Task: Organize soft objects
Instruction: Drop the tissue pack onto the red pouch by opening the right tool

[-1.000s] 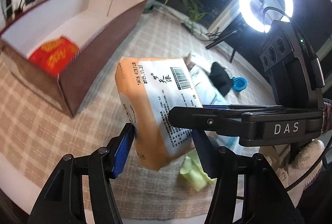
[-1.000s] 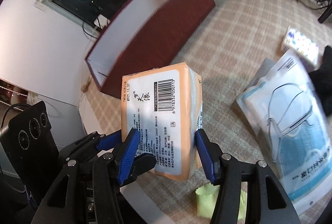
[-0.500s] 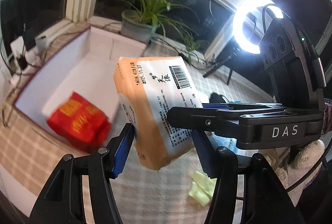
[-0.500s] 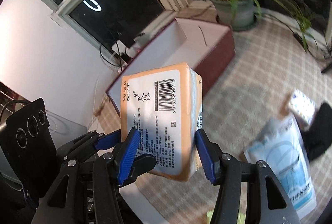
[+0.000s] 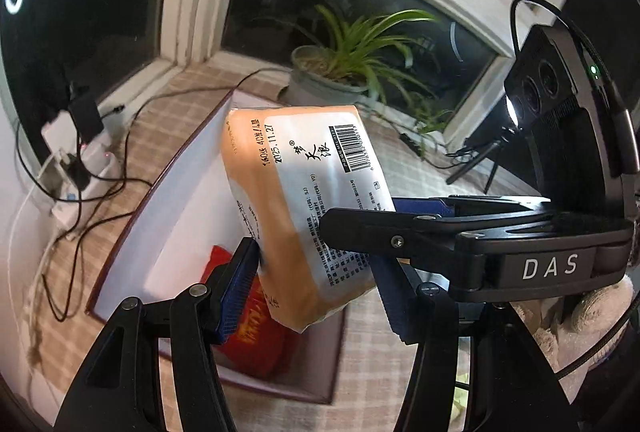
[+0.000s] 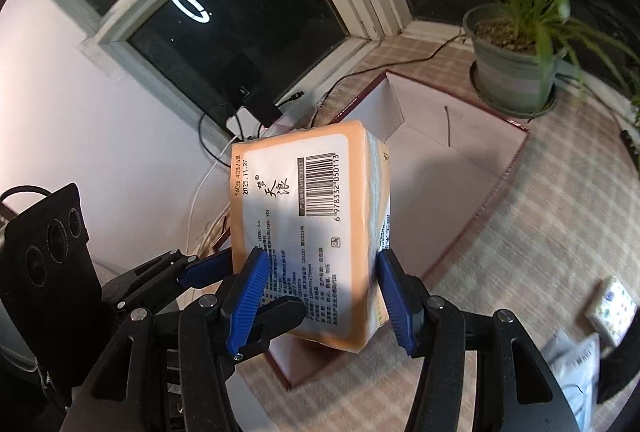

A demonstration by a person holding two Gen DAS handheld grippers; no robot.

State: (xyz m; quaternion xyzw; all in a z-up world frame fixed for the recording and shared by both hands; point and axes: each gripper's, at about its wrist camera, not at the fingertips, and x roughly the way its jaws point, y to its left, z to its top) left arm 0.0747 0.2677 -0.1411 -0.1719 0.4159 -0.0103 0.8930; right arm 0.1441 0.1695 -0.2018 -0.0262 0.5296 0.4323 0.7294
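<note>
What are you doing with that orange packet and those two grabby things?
A person holds a set of tongs in each hand, and both sets grip one orange tissue pack in the air. The right tongs pinch its lower end; the left tongs squeeze it from the other sides. The pack hangs above an open dark red box with white inside walls, where a red packet already lies. It looks about to go in too.

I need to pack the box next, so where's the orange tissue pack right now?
The orange tissue pack is clamped between both grippers, held in the air above the open maroon box, near the red packet lying inside it.
</note>
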